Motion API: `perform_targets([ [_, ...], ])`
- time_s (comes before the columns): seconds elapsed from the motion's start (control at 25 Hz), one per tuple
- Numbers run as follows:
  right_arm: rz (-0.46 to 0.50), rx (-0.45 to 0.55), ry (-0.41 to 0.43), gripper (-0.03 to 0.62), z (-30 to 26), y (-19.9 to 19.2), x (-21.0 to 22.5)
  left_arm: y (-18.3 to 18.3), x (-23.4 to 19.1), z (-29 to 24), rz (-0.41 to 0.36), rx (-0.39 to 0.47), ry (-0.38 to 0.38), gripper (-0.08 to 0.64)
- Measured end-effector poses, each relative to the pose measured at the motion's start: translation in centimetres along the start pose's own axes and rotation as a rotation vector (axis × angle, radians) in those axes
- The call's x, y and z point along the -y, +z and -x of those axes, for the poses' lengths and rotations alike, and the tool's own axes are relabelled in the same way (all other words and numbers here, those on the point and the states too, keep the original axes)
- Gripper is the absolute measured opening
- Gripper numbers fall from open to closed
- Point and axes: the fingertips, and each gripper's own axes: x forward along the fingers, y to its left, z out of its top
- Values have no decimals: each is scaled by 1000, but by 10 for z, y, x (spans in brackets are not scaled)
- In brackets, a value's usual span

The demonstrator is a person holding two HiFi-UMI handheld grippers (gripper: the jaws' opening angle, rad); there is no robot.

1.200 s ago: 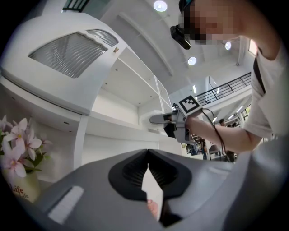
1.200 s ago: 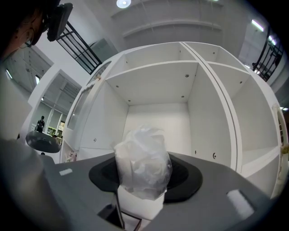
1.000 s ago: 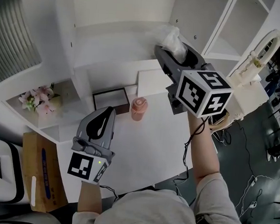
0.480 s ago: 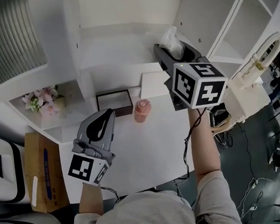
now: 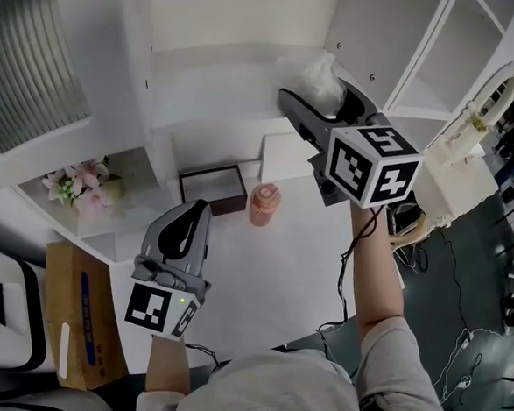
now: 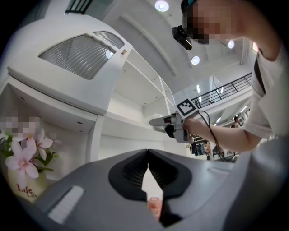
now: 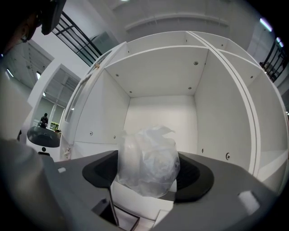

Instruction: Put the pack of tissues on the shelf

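The pack of tissues, a crinkled clear-plastic bundle, sits between the jaws of my right gripper, raised in front of the white shelf. In the right gripper view the pack fills the space between the jaws of the right gripper, with an open shelf compartment straight behind it. The jaws are opening and the pads no longer squeeze the pack. I cannot tell whether the pack rests on a board. My left gripper hangs low over the table, shut and empty; its tips meet.
On the white table stand a pink cup, a dark brown open box and a white box. Pink flowers sit in a low left cubby. A cardboard box is at the lower left.
The right gripper's jaws have spread wider around the pack and the gripper has shifted slightly toward the shelf. The left gripper has stayed in place.
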Motion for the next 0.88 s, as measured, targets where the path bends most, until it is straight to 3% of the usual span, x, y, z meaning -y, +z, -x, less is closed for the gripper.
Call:
perform_targets([
  [0.28, -9, 49, 32, 399, 9, 5, -1, -1, 2, -5, 2, 3, -17, 0],
  [0.44, 14, 67, 52, 460, 14, 6, -2, 0, 5, -6, 2, 5, -23, 0],
  [0.88, 19, 138, -1, 436, 46, 15, 5, -1, 7, -9, 0, -2, -27, 0],
])
